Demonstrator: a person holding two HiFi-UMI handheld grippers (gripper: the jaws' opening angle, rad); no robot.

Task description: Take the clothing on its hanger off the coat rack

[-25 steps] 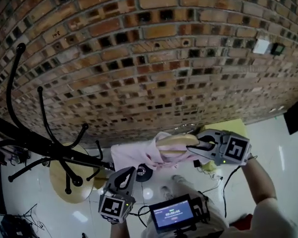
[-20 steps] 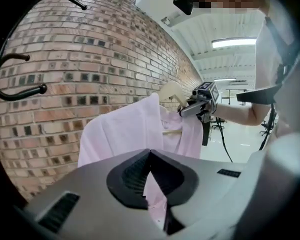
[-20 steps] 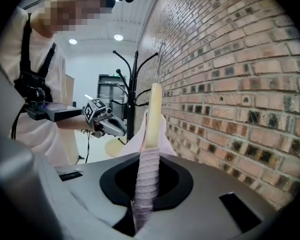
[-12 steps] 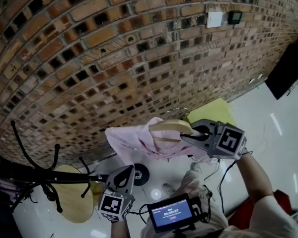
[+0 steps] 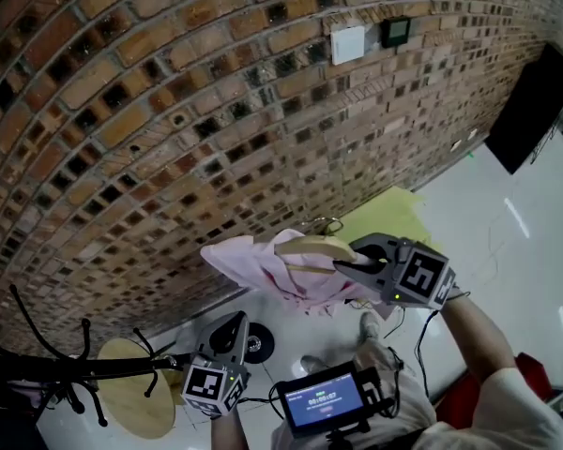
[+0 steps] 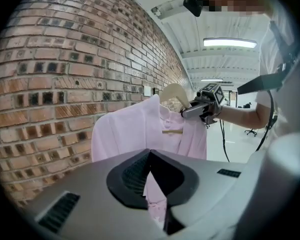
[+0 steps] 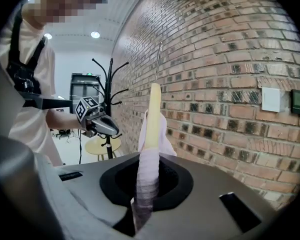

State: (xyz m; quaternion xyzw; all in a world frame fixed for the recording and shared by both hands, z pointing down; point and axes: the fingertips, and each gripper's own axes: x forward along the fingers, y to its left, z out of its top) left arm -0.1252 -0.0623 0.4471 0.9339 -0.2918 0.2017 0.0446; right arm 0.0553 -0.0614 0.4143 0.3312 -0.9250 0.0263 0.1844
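Right gripper (image 5: 342, 265) is clamping one cloth-covered arm of the wooden hanger (image 5: 310, 248). The pink shirt (image 5: 253, 265) is hanging on it in the air beside the brick wall (image 5: 169, 111), well apart from the coat rack (image 5: 66, 373). Left gripper (image 5: 233, 331) is closed on nothing, hovering below. Judging the carry-off is under way: best holding the hanger level and steering its hook clear of the wall.

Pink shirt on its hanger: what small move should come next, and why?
Probably bring the left gripper up to the free end of the hanger to steady it. The right gripper is shut on one shoulder only, the pink shirt hangs clear of the coat rack, and the left gripper is shut and empty.
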